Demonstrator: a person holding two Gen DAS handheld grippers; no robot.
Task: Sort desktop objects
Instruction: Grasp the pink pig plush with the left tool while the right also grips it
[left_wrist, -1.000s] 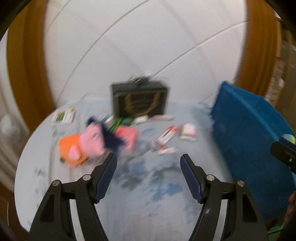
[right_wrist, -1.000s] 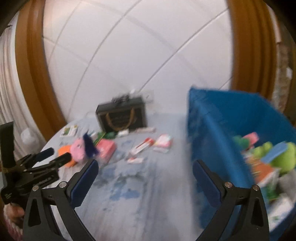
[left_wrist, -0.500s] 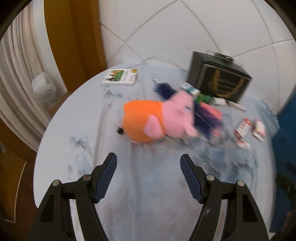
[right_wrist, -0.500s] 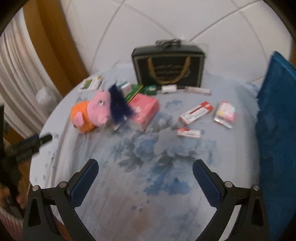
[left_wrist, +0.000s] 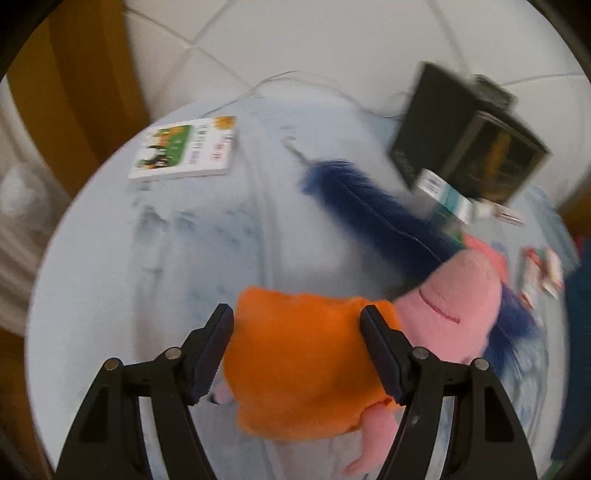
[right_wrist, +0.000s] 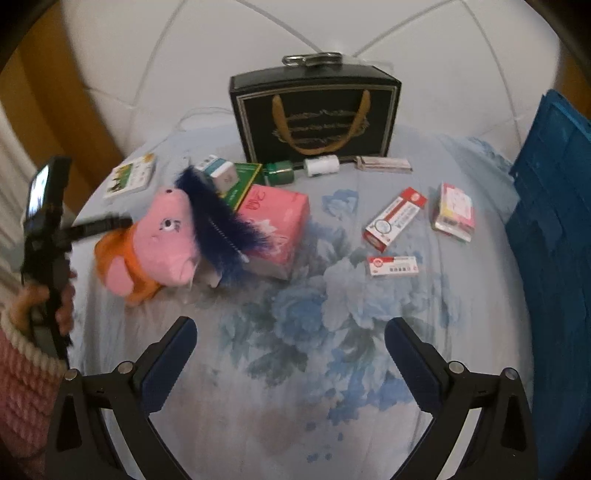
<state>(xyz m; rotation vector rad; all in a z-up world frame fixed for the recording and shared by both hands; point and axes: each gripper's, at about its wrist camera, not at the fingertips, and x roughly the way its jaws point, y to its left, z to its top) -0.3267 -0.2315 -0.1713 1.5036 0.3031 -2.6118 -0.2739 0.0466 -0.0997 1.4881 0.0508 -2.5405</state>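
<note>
A plush pig (left_wrist: 303, 362) with a pink head and orange body lies on the flowered tablecloth (right_wrist: 332, 302), at the left in the right wrist view (right_wrist: 162, 240). My left gripper (left_wrist: 295, 325) is open, its fingers on either side of the orange body; I see no pad pressing on it. A dark blue feathery piece (right_wrist: 221, 218) lies across the pig's head and a pink tissue pack (right_wrist: 280, 221). My right gripper (right_wrist: 291, 332) hangs open over bare cloth with nothing between its fingers. A hand in a pink sleeve holds the left gripper (right_wrist: 118, 223) at the pig.
A black gift box (right_wrist: 317, 110) stands at the back. Small red-and-white boxes (right_wrist: 395, 218) (right_wrist: 393, 266) and a pink packet (right_wrist: 454, 212) lie right of centre. A green card pack (left_wrist: 184, 151) lies far left. A blue bin (right_wrist: 554, 240) stands at the right edge.
Both grippers have dropped toward the table. The left one swung left and down until the plush pig lies between its fingers. The right one turned away from the blue bin to the table's middle.
</note>
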